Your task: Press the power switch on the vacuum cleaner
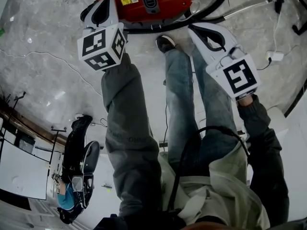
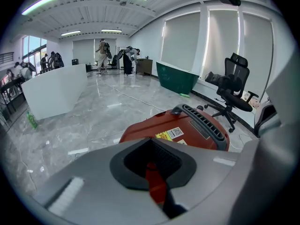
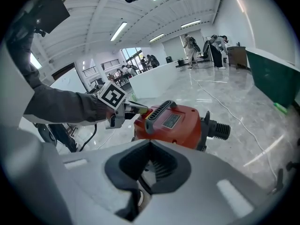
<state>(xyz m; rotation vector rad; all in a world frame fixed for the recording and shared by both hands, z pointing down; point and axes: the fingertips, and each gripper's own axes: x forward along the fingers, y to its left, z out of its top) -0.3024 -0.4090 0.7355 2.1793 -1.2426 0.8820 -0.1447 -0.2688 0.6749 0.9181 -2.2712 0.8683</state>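
Note:
The red vacuum cleaner [image 1: 144, 1] stands on the floor at the top of the head view, with a dark grille handle on top [image 2: 204, 121]. My left gripper [image 1: 96, 6] is shut and empty, its tip at the cleaner's left end. In the right gripper view the left gripper [image 3: 140, 110] touches the vacuum cleaner [image 3: 171, 123] beside the handle; the switch itself is hidden. My right gripper [image 1: 195, 30] is shut and empty, hovering just off the cleaner's front right corner. In each gripper's own view the jaws meet: left gripper [image 2: 152, 161], right gripper [image 3: 150, 165].
A black hose [image 1: 211, 4] and a metal wand [image 1: 249, 6] curl round the cleaner's right side. A white plug block with cable [image 1: 276, 56] lies on the floor to the right. My shoe [image 1: 165, 42] stands just before the cleaner. An office chair [image 2: 232, 86] stands beyond it.

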